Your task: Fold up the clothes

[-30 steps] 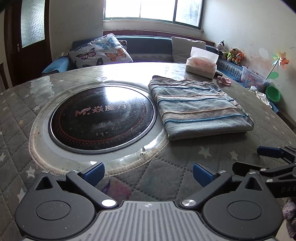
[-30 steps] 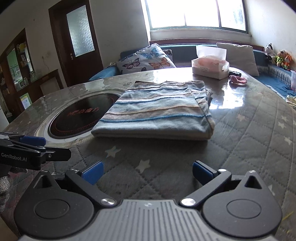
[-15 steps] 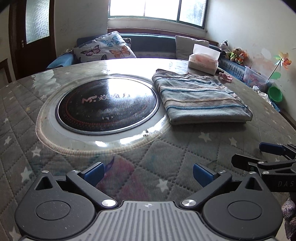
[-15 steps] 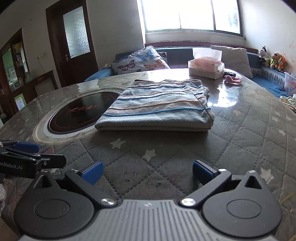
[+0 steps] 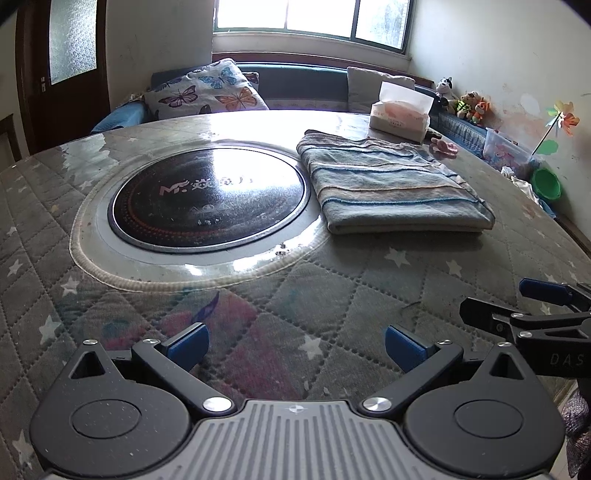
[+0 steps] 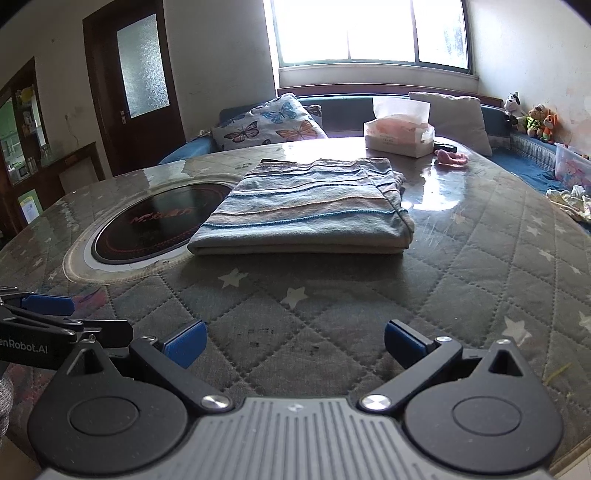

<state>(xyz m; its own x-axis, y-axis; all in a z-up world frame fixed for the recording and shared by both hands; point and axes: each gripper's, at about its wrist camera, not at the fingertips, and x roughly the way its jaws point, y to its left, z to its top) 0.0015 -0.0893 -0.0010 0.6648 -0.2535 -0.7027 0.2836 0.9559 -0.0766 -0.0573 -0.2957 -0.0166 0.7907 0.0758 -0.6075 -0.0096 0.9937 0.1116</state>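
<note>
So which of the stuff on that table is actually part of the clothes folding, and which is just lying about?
Part of the job:
- folded striped garment
- left gripper, open
- right gripper, open

Just lying about:
- tissue box
- built-in round cooktop
- small pink item

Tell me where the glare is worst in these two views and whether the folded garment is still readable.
Left wrist view: window glare whitens the far glass tabletop and the round black cooktop; the folded striped grey-blue garment stays clear. Right wrist view: the window is blown out, with glare right of the garment, whose stripes stay legible.
</note>
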